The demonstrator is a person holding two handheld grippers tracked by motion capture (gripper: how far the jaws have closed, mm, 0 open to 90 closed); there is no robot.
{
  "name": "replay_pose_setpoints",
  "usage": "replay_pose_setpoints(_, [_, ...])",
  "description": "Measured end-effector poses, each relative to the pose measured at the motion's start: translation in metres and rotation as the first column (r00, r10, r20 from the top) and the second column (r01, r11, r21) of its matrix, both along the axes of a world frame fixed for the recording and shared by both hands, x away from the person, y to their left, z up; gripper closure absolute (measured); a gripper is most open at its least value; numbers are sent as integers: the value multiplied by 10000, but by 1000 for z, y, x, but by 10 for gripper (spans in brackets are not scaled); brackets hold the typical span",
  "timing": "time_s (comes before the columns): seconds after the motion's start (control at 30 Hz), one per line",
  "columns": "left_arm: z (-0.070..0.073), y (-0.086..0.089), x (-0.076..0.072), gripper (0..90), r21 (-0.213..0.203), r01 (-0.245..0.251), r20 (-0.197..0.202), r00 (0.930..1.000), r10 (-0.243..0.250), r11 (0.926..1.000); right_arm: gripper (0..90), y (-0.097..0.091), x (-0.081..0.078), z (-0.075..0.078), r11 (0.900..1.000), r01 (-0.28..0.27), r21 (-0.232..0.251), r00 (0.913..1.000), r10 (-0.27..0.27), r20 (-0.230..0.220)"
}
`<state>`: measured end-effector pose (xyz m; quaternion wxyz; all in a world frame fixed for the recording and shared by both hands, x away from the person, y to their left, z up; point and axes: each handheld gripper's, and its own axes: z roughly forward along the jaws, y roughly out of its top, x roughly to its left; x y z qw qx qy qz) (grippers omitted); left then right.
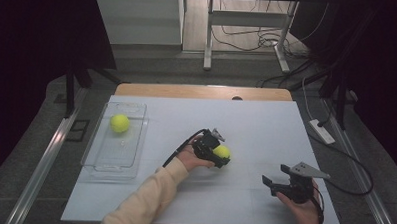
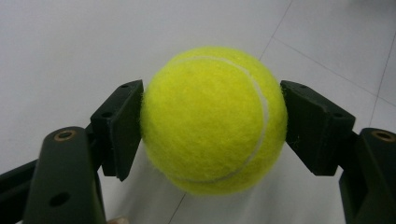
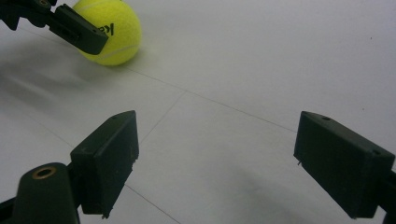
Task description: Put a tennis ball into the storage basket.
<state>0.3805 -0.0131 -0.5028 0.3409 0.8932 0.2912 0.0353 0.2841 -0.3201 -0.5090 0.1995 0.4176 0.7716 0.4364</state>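
White tabletop, dim room: left gripper clamped on tennis ball mid-table, right gripper idle with jaws apart, grasp step looks done, next likely lift and carry to clear tray holding second ball.

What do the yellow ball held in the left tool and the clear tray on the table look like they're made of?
The held ball: fuzzy yellow felt, matte, with a pale curved seam, so it looks like a tennis ball. The tray: see-through and glossy, probably clear plastic; glass can't be ruled out. The table shows through its walls.
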Motion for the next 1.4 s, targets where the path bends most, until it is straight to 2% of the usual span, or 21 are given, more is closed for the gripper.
replay_pose_setpoints(0.8, [11,8,-5,270,-334,-266,448,9986,281,9991,137,1,-1,1,10000,-31,23,10000,31,57])
replay_pose_setpoints(1.4, [29,27,-9,270,-724,-740,947,9922,807,9946,136,6,-6,9,9999,-44,90,9996,42,270])
